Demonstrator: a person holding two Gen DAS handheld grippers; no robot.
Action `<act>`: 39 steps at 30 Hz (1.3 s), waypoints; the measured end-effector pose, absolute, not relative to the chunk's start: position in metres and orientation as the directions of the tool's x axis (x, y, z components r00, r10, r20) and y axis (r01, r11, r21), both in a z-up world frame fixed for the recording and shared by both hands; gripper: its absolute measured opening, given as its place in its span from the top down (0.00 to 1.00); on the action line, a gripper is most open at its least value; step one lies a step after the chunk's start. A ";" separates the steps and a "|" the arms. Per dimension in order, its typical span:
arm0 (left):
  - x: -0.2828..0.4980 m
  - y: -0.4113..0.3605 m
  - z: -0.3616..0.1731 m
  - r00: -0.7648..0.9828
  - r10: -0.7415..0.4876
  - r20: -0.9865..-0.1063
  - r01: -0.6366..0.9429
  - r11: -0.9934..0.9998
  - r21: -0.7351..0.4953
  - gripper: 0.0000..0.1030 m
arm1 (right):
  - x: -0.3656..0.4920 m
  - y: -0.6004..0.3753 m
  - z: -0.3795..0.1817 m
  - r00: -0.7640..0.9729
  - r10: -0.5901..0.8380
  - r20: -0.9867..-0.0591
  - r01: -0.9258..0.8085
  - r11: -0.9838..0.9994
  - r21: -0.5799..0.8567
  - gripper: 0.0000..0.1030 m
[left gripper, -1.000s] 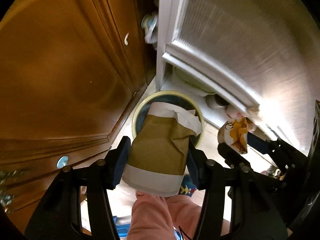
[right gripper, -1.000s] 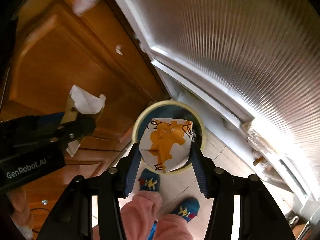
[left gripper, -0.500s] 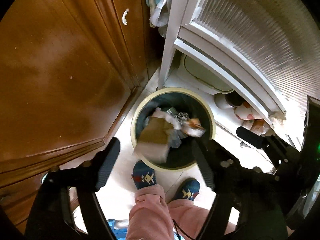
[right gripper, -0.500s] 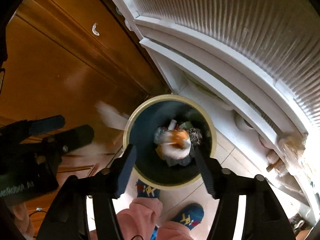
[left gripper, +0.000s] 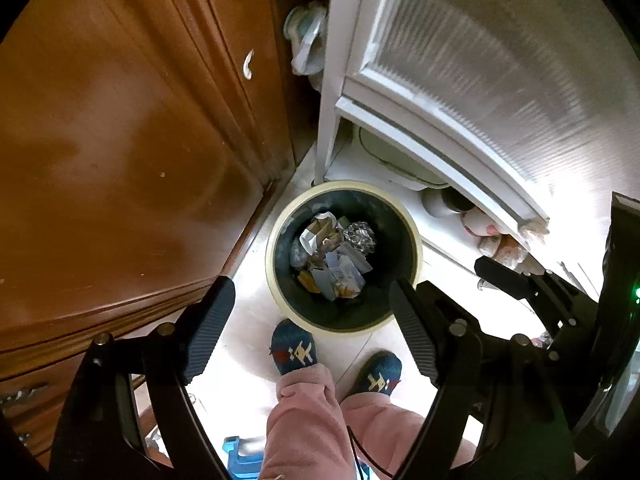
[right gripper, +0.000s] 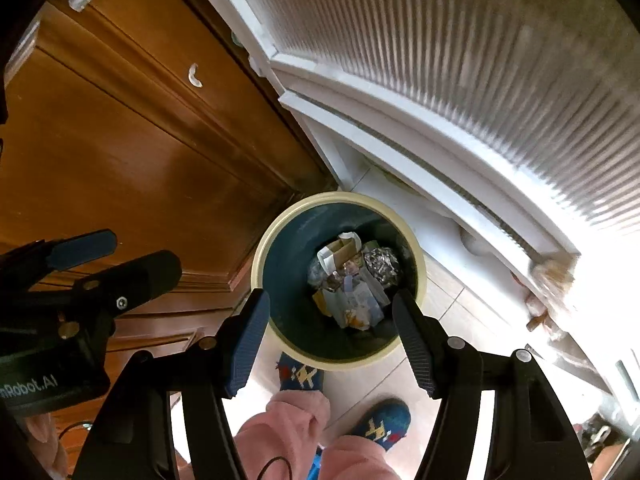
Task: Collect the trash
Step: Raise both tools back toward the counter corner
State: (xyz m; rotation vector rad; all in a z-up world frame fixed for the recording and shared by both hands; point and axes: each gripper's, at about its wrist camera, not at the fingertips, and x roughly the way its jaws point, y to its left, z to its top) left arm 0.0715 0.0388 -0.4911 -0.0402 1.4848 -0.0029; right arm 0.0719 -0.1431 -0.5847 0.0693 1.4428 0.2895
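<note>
The trash bin, a round dark tub with a cream rim, stands on the pale floor in the corner between the wooden cabinet and the white ribbed-glass door. Both grippers hang above it, pointing down. The left gripper has just been opening and now stands wide, nothing between its fingers. The right gripper has also just been opening; its jaws are apart and empty. The trash lies at the bottom of the bin: a brown and white paper bag, a ball of crumpled foil beside it, and a jumble of pale wrappers nearer the person's feet that are too small to sort out. Below the bin, two blue patterned slippers and pink trouser legs show, cut off by the frame. Behind the bin, under the door's lower rail, some pale rounded items are half hidden.
</note>
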 end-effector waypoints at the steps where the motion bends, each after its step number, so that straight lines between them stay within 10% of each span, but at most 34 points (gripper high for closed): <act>1: 0.070 0.037 -0.488 0.087 -0.027 -0.996 -0.020 0.999 -0.029 0.25 | 0.070 -0.143 -0.579 0.101 0.235 -0.967 -0.151 0.964 0.219 0.37; 39: -0.014 -0.004 -0.176 0.301 0.007 -0.954 0.139 0.989 0.051 0.25 | -0.014 -0.158 -0.287 0.224 0.265 -0.938 -0.273 0.941 0.201 0.37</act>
